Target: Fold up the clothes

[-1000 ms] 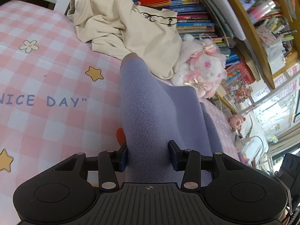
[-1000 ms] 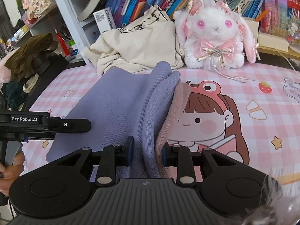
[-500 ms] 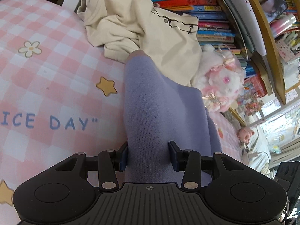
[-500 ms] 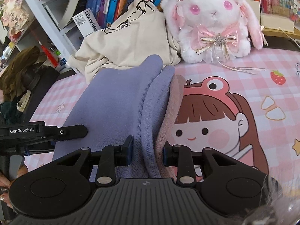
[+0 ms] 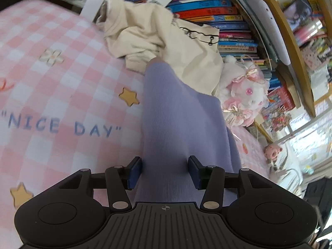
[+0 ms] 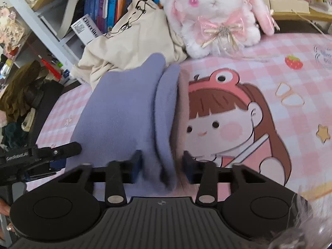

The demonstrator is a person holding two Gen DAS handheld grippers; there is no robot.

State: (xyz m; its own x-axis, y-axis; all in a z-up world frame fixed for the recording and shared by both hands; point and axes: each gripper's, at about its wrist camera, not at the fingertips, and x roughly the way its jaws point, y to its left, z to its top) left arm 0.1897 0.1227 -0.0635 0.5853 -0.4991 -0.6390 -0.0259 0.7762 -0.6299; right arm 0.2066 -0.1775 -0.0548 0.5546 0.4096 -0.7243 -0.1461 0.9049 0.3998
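A lilac knit garment (image 5: 178, 124) with a pinkish inner side (image 6: 182, 112) is held up off the pink checked cloth, stretched between both grippers. My left gripper (image 5: 165, 173) is shut on its left edge, with thick fabric bunched between the blue pads. My right gripper (image 6: 162, 166) is shut on the doubled right edge (image 6: 166, 114), where several layers show. In the right wrist view the left gripper (image 6: 37, 155) appears at the left, with part of a hand below it. A crumpled cream garment (image 5: 166, 39) lies just beyond the lilac one.
A pink checked cloth (image 5: 51, 95) printed "NICE DAY" and a cartoon girl (image 6: 224, 124) covers the surface. A white and pink plush rabbit (image 6: 215, 14) sits at the back by the cream garment (image 6: 132, 41). Bookshelves (image 5: 217, 14) stand behind. Dark clutter (image 6: 18, 91) lies at the left.
Both grippers have carried the lilac garment forward, toward the cream garment and the plush rabbit, which look closer now. Their hold on the fabric is unchanged.
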